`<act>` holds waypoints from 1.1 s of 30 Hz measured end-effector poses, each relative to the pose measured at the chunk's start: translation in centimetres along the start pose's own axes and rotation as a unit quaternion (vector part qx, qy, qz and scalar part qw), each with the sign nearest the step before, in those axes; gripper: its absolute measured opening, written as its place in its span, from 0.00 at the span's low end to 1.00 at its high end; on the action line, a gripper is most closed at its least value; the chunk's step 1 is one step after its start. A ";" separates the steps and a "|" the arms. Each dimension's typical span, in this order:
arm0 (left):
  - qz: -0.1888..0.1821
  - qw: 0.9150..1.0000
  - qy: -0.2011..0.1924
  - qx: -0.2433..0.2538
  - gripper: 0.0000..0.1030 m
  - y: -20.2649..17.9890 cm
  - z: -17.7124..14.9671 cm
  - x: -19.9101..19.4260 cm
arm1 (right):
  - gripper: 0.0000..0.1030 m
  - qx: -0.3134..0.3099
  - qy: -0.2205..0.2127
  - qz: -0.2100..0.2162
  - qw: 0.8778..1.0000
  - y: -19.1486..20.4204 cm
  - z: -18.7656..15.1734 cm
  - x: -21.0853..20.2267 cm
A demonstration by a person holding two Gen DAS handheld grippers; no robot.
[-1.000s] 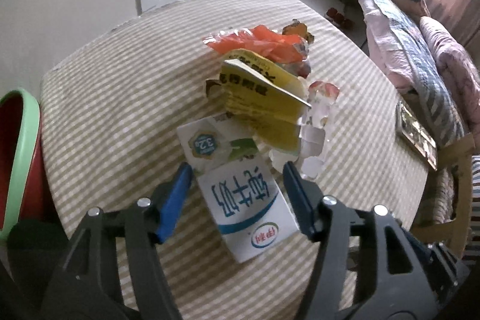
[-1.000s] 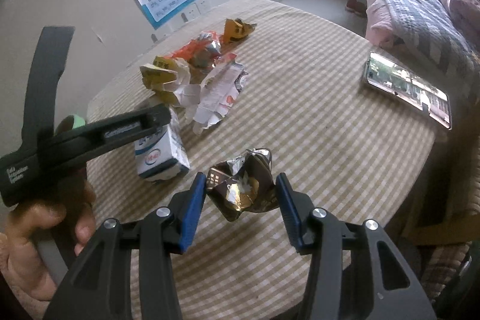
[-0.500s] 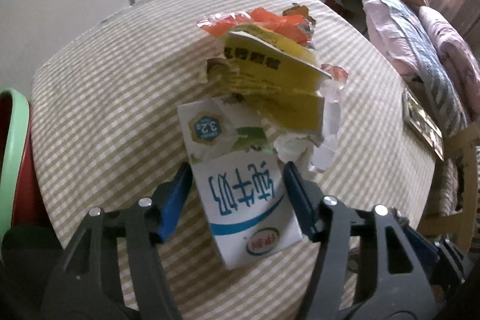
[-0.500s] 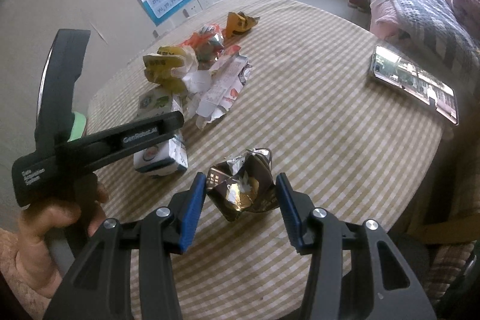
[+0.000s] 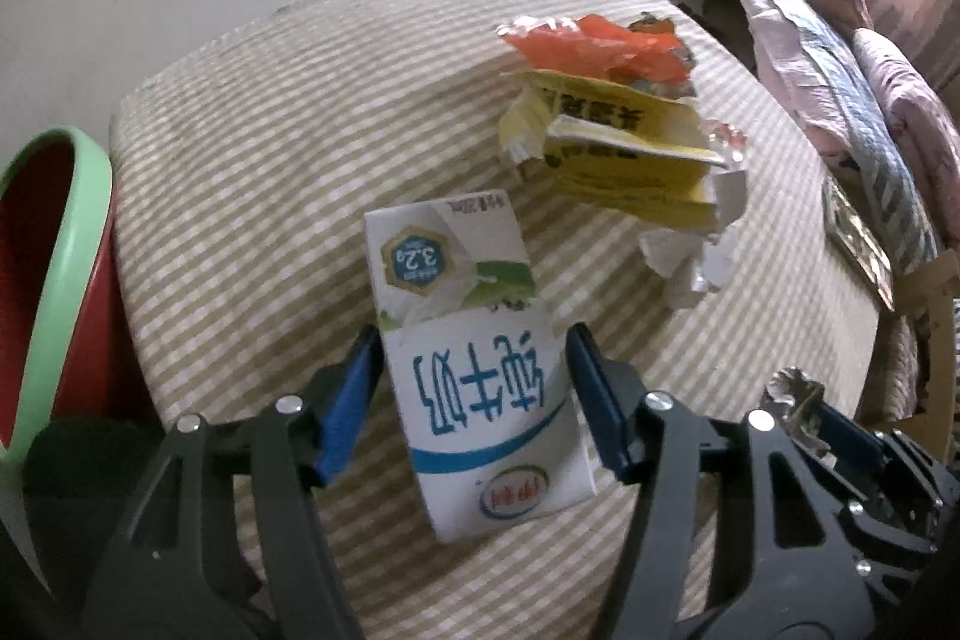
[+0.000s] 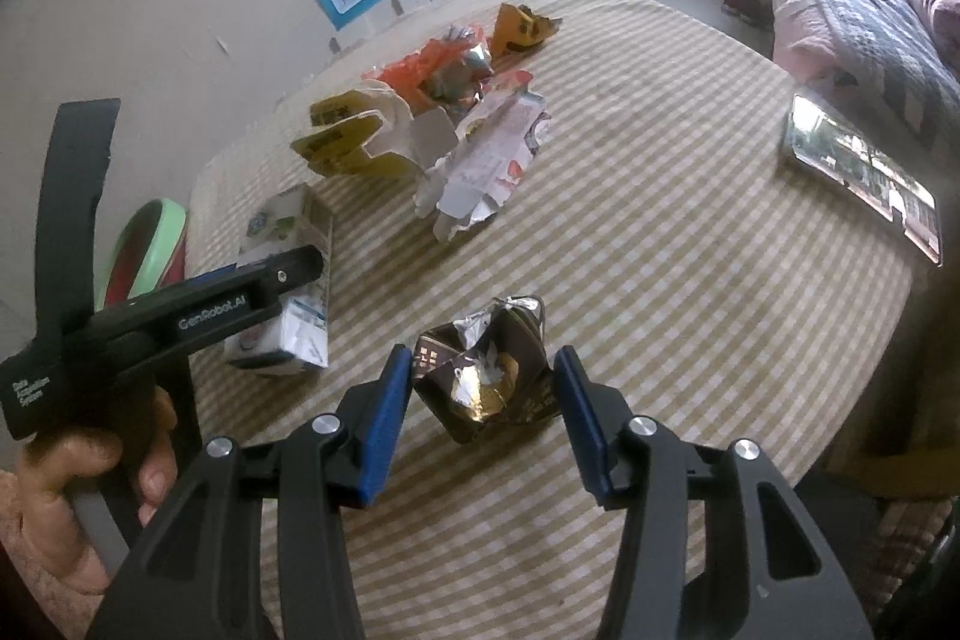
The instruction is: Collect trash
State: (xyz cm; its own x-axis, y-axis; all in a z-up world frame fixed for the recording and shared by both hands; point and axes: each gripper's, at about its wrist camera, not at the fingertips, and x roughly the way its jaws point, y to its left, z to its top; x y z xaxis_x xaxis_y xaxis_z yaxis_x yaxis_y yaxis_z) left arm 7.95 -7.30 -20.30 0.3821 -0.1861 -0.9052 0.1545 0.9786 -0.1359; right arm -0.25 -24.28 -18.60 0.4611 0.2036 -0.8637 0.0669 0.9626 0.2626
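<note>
Milk carton (image 5: 474, 370) lies between the left gripper's (image 5: 471, 400) blue pads, ungripped.

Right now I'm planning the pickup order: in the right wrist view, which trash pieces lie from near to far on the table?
Brown foil wrapper between the right gripper's fingers → milk carton → white crumpled wrapper → yellow box → orange-red wrapper → small orange piece.
</note>
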 end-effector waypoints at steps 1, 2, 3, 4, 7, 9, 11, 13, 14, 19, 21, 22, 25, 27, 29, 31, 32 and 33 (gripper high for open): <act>-0.003 1.000 0.002 -0.001 0.57 0.1 -0.1 0.1 | 0.49 0.001 0.003 0.001 1.000 0.0 0.0 0.1; -0.004 1.000 0.000 -0.001 0.57 0.1 -0.2 0.0 | 0.49 0.003 0.007 0.002 1.000 -0.1 -0.1 0.2; -0.004 1.000 -0.002 0.002 0.56 0.1 -0.2 -0.1 | 0.48 0.001 0.008 0.002 1.000 0.0 -0.1 0.3; -0.005 1.000 -0.002 0.004 0.56 0.0 -0.3 -0.2 | 0.47 -0.002 0.008 0.000 1.000 0.1 -0.1 0.3; -0.011 1.000 -0.011 0.006 0.55 0.2 -0.5 -1.1 | 0.42 -0.015 0.004 -0.002 1.000 0.8 0.0 0.0; -0.011 1.000 -0.021 0.008 0.55 0.3 -0.6 -2.0 | 0.39 -0.017 -0.004 0.000 1.000 1.2 0.1 -0.4; -0.009 0.999 -0.034 0.007 0.55 0.6 -0.8 -3.0 | 0.39 -0.023 -0.010 0.001 1.000 1.7 0.3 -0.8; -0.006 0.999 -0.048 0.003 0.55 1.0 -0.8 -4.2 | 0.39 -0.032 -0.019 0.001 0.999 2.5 0.5 -1.3; -0.005 0.998 -0.057 0.000 0.55 1.3 -0.8 -4.9 | 0.39 -0.035 -0.021 0.001 0.999 2.7 0.5 -1.5; 0.008 0.995 -0.104 -0.006 0.55 2.6 -0.7 -8.6 | 0.39 -0.051 -0.034 0.006 0.998 4.5 1.1 -2.2; 0.013 0.993 -0.116 -0.007 0.55 3.1 -0.8 -9.4 | 0.39 -0.058 -0.043 0.008 0.997 5.3 1.4 -2.8; 0.015 0.992 -0.123 -0.008 0.55 3.4 -0.8 -9.9 | 0.39 -0.061 -0.046 0.007 0.997 5.6 1.5 -3.0; 0.019 0.990 -0.137 -0.009 0.55 3.9 -0.9 -11.1 | 0.39 -0.077 -0.054 0.002 0.996 6.5 1.6 -3.4; 0.019 0.989 -0.144 -0.011 0.55 4.3 -1.0 -11.7 | 0.39 -0.081 -0.051 0.000 0.995 6.7 1.6 -3.2; 0.017 0.989 -0.145 -0.014 0.55 4.4 -1.2 -11.9 | 0.39 -0.084 -0.040 -0.001 0.996 6.7 1.4 -2.5; 0.014 0.990 -0.142 -0.019 0.55 4.7 -1.3 -11.8 | 0.39 -0.085 -0.019 -0.004 0.996 6.5 1.1 -1.2; 0.013 0.990 -0.141 -0.020 0.55 4.8 -1.4 -11.8 | 0.39 -0.082 -0.007 -0.003 0.997 6.2 0.8 -0.5; 0.012 0.990 -0.140 -0.021 0.55 4.9 -1.5 -11.8 | 0.39 -0.077 0.008 -0.002 0.997 5.9 0.5 0.3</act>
State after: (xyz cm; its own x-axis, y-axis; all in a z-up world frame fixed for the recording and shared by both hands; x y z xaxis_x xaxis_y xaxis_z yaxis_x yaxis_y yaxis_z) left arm 2.88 -0.20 -10.89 0.6242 -0.1736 -0.7617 0.1062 0.9848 -0.1374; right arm 0.69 -18.66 -17.06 0.4472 0.2015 -0.8714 -0.0680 0.9791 0.1915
